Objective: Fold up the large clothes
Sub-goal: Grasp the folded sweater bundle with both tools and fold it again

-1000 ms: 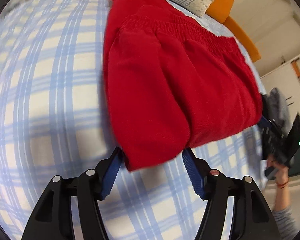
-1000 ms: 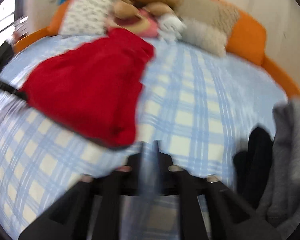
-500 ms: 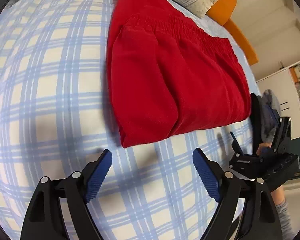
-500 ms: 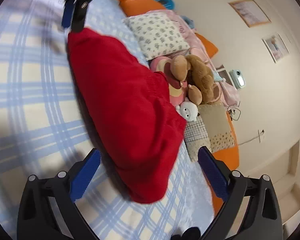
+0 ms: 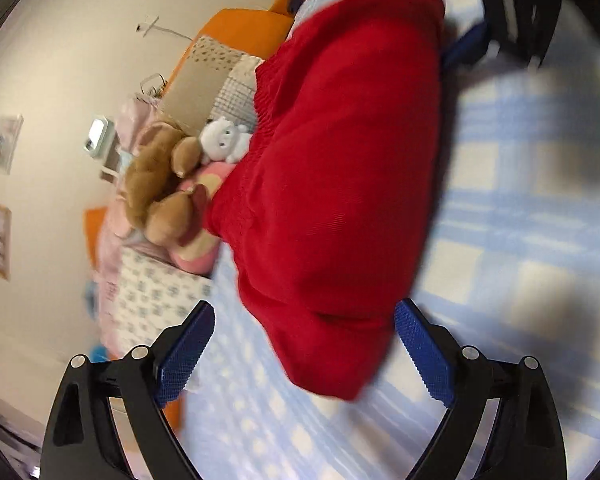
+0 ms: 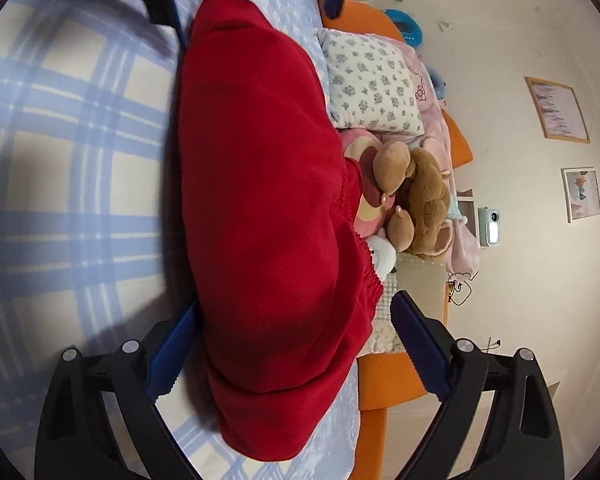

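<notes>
We see a red garment (image 6: 260,220), plain, with no print on it. Under it the bed sheet (image 6: 60,168) has a check pattern of pale blue stripes on cream squares. The bed frame (image 6: 384,384) is orange. One pillow (image 6: 372,84) is white with small grey-blue flowers. The plush bear (image 6: 420,200) is light brown, and beside it we see a small white plush toy (image 5: 224,142). The blanket (image 6: 432,120) behind them is pale pink. The wall (image 6: 500,40) is cream. The gripper pads (image 6: 416,344) are dark blue on black fingers.
</notes>
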`<state>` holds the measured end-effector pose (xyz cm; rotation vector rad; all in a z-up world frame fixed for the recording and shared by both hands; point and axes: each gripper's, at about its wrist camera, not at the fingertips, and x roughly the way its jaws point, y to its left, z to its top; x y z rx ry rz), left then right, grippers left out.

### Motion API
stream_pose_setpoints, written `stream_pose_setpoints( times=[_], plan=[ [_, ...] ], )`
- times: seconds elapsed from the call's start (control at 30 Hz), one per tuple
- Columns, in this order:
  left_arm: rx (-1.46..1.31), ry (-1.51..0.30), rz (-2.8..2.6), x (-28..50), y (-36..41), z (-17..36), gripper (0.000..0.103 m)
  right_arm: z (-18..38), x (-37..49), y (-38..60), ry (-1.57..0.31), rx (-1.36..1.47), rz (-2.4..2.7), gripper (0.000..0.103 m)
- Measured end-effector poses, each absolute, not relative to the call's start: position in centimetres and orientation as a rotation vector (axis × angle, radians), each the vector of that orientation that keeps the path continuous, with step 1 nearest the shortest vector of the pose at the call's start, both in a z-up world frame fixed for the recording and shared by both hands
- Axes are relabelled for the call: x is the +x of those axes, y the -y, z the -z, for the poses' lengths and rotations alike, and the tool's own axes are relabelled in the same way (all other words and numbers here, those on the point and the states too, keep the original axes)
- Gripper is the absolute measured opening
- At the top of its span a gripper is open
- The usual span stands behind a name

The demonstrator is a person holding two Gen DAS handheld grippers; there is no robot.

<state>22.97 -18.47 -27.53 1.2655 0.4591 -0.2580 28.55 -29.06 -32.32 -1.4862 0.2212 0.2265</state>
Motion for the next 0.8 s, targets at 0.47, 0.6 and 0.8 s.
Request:
stream_pose_setpoints(
  times=[0.47,0.6,0.8],
  plan=[
    [1.408,-0.459,0.487,25.0,20.5,28.2,0.083,32.9,31.4,28.3,-0.421,-1.369,-0.288,0.039],
    [1.522,-0.465,0.494,24.1,21.3,28.9,0.088,30.8,31.5,28.2,-0.437,-1.271,-0.291,0.03],
    [1.549,-0.486,0.503,24.9,22.1,29.3,0.076,28.9,31.7,28.4,-0.461,-1.2,-0.304,0.029]
  ],
)
